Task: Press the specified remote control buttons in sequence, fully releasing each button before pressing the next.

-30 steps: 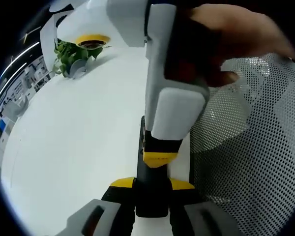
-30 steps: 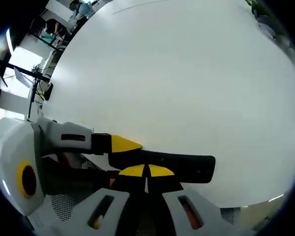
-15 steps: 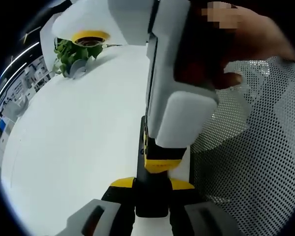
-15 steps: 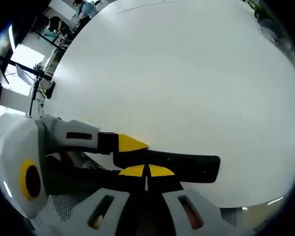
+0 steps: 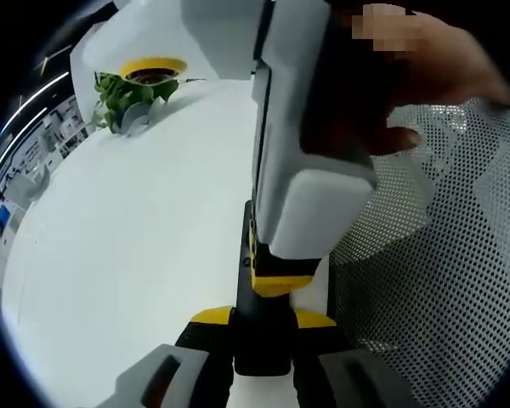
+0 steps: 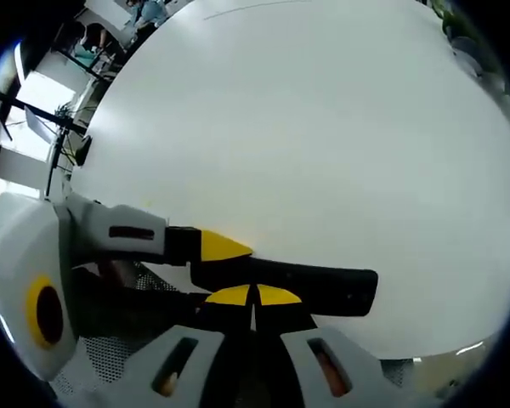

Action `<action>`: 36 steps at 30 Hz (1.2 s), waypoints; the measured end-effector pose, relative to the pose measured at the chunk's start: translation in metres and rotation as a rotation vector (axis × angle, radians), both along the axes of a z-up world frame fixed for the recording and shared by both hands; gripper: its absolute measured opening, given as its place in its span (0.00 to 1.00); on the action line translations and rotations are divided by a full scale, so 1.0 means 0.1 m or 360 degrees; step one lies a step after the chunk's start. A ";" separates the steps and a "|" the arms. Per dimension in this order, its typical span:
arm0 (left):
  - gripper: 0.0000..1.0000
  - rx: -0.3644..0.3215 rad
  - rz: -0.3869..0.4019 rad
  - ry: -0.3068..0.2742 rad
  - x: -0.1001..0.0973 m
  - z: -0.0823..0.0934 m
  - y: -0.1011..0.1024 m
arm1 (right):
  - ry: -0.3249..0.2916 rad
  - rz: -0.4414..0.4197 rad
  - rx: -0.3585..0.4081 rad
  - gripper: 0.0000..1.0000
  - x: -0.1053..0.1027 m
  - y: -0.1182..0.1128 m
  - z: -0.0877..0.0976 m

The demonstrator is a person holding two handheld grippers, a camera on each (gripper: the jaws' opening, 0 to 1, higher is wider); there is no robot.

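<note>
White worktop is spreading wide and bare under both our views, with a room's windows and furniture showing small beyond its far edge in the right gripper view. We are holding the black remote control in our left gripper, whose yellow-tipped fingers are clamped on its near end; the remote is lying over the worktop close to its edge, pointing away from us in the left gripper view. In the right gripper view the same remote control is running crosswise just above our right gripper, whose yellow fingers are closed together, tips meeting right at the remote's long side. In the left gripper view that right gripper is coming down from above, its yellow tip sitting on the remote's upper face; we cannot tell whether a button is pressed. A hand is gripping its grey body. Perforated mesh is lying to the right of the remote, off the worktop's edge. Far back on the worktop, a green plant is standing beside a yellow-rimmed round thing.
</note>
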State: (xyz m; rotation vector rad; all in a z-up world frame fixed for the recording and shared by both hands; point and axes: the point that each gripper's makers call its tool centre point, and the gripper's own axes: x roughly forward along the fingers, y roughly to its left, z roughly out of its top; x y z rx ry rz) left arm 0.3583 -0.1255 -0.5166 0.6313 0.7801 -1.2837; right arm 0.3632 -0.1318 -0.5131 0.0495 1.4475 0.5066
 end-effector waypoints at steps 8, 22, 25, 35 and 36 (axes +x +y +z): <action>0.25 -0.0024 0.0005 0.0014 0.01 0.00 0.00 | 0.0009 0.0022 -0.0053 0.00 0.00 0.00 0.00; 0.25 -0.0051 0.0025 0.0040 0.00 0.00 0.00 | 0.0070 0.0021 -0.0170 0.00 0.02 0.00 -0.03; 0.25 -0.0051 0.0025 0.0038 0.00 0.00 0.00 | 0.0085 0.0017 -0.0135 0.00 0.01 -0.01 -0.03; 0.25 -0.0053 0.0023 0.0024 0.00 0.01 0.00 | 0.0078 -0.0013 -0.0012 0.00 -0.01 -0.01 0.00; 0.25 -0.0053 0.0022 0.0024 0.01 0.01 -0.01 | 0.0077 -0.0019 -0.0009 0.00 -0.01 -0.01 0.00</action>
